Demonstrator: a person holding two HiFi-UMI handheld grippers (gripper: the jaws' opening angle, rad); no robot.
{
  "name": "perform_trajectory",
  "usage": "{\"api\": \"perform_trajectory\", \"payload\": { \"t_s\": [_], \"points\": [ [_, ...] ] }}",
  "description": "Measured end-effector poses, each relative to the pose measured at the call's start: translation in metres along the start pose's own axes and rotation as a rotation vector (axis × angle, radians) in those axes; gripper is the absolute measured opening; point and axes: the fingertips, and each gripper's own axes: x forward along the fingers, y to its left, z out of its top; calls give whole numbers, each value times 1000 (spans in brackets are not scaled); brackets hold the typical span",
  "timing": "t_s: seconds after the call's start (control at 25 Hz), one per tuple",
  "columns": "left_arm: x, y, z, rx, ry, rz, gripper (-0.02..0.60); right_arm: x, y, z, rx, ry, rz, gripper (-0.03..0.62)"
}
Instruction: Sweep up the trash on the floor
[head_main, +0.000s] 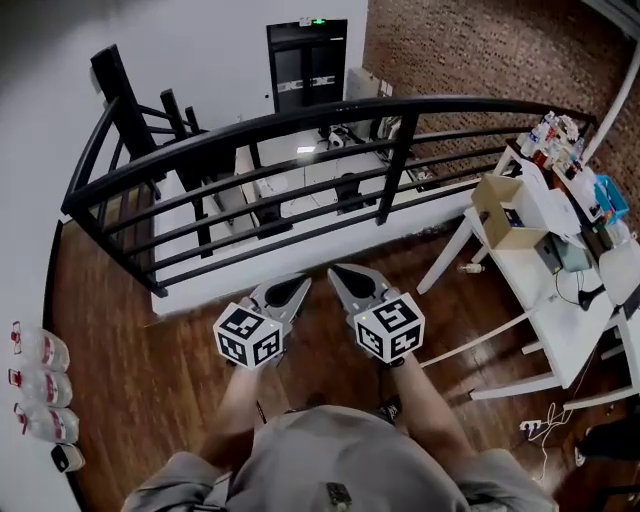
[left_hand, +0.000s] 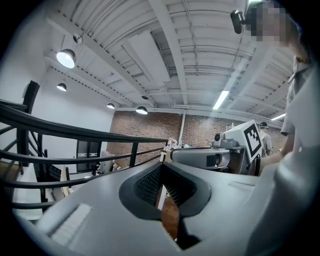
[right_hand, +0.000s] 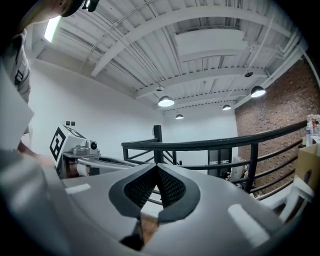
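Note:
I hold both grippers side by side at waist height over the brown wood floor (head_main: 150, 380), pointing roughly level toward a black railing (head_main: 300, 120). The left gripper (head_main: 300, 281) is shut with nothing between its jaws, and its own view shows the closed tips (left_hand: 161, 168) with the other gripper beside them. The right gripper (head_main: 338, 270) is likewise shut and empty, its tips (right_hand: 156, 168) meeting in front of the railing. A small pale object (head_main: 468, 267) lies on the floor by a table leg. No broom or dustpan shows in any view.
The curved black railing borders a drop to a lower level ahead. A white table (head_main: 560, 330) at the right carries a cardboard box (head_main: 505, 212) and clutter. Several plastic bottles (head_main: 38, 385) line the left wall. A power strip (head_main: 530, 426) and cable lie at lower right.

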Motion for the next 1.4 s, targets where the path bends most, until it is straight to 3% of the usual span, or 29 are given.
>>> {"api": "perform_trajectory", "payload": {
  "t_s": [0.28, 1.4],
  "points": [
    [-17, 10, 1, -9, -3, 15, 5, 8, 16, 7, -30, 9, 9, 0],
    [-3, 12, 15, 11, -12, 5, 5, 10, -3, 18, -5, -15, 3, 0]
  ]
}}
